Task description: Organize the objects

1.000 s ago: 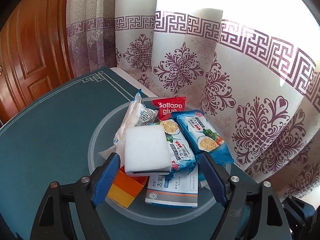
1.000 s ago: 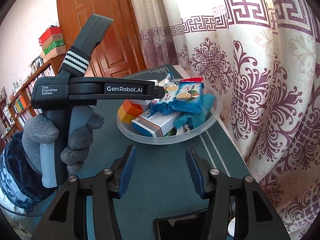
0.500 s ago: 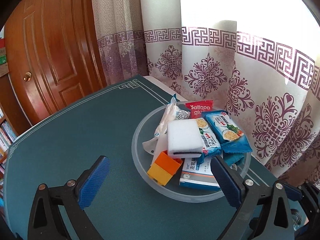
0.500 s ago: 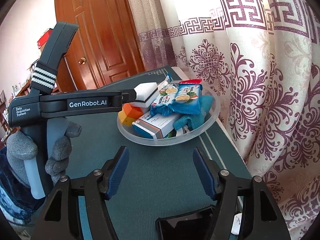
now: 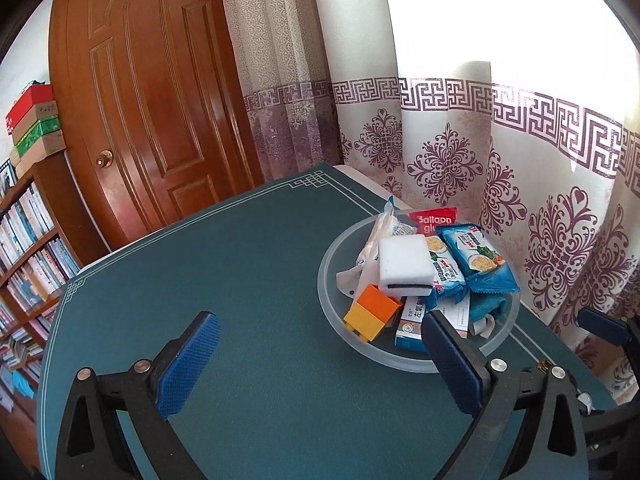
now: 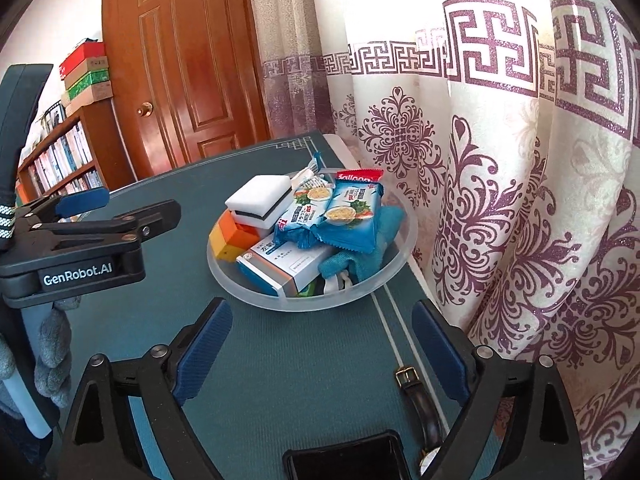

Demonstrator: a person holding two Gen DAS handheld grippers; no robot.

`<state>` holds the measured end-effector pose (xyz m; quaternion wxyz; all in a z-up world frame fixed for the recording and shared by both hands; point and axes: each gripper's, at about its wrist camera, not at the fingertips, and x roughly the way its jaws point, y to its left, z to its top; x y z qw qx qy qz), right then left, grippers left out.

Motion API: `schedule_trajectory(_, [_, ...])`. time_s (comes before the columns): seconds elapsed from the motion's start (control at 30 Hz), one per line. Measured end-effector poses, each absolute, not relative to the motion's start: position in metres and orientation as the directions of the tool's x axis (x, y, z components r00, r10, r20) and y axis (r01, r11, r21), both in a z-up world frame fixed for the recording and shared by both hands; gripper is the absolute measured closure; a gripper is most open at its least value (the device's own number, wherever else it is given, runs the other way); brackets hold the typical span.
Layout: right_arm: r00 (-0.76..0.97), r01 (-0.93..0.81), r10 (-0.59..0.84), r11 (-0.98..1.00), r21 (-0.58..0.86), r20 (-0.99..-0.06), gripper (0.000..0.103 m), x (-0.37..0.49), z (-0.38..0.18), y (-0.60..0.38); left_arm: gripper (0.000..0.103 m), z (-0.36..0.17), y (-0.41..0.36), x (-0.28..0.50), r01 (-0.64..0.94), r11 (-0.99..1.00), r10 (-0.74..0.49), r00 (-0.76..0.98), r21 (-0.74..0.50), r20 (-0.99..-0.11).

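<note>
Left gripper: jaws spread wide, empty, over bare table.
Right gripper: jaws opening, nothing between them.
Bowl: near curtain, holding sponge, snack packets, blocks.

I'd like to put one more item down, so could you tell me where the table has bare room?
The green table is bare from the bowl towards the door and bookshelf. The bowl is piled full: sponge, snack packets, boxes. Near the right gripper, a watch and phone crowd the curtain-side edge.
</note>
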<state>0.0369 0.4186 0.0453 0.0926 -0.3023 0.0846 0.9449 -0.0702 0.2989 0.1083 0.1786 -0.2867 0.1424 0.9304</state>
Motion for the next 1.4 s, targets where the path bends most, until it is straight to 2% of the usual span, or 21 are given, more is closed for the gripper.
schedule_trajectory(0.27, [-0.783,-0.234,0.163,-0.971,0.041,-0.600,0.002,0.036,0.045,0.419,0.000,0.104,0.295,-0.063,-0.409,-0.898,0.235,-0.759,0.164,-0.607])
schedule_trajectory(1.4, [-0.757,-0.241,0.208,-0.970,-0.031,-0.620,0.002,0.034,0.041,0.416,0.000,0.087,0.299,-0.049,-0.442,-0.876,0.230,-0.734,0.193,-0.639])
